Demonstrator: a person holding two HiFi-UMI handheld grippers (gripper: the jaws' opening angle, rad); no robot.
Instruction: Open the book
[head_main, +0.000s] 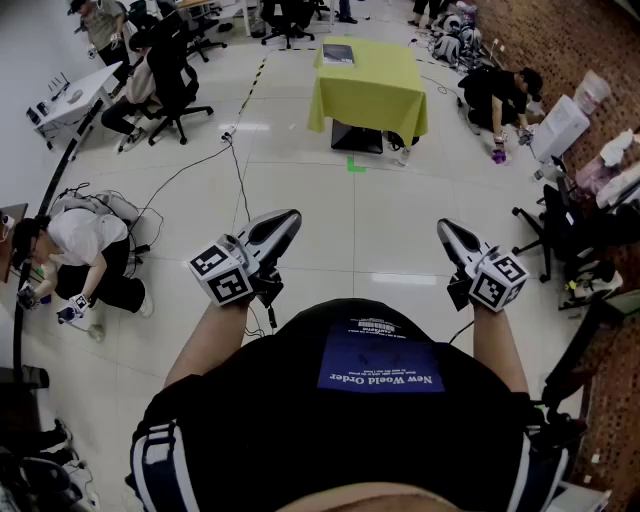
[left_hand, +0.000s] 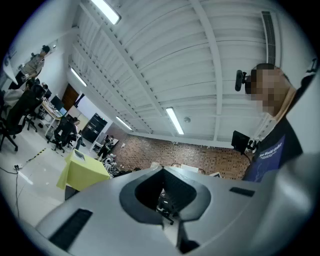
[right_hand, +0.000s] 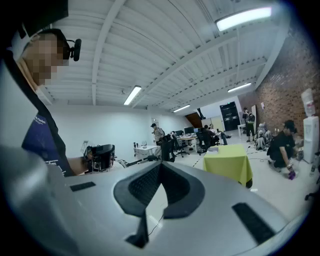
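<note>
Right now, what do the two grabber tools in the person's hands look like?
Both the left gripper and the right gripper have smooth pale grey shells that taper to dark, ridged jaws. Each carries a white cube printed with black square markers. The person wears a black short-sleeved shirt with a blue patch on the front.

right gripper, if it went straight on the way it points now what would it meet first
Nothing near, it seems: the right gripper points over open floor toward far desks. The yellow-clothed table stands right of that line; depth is unclear.
</note>
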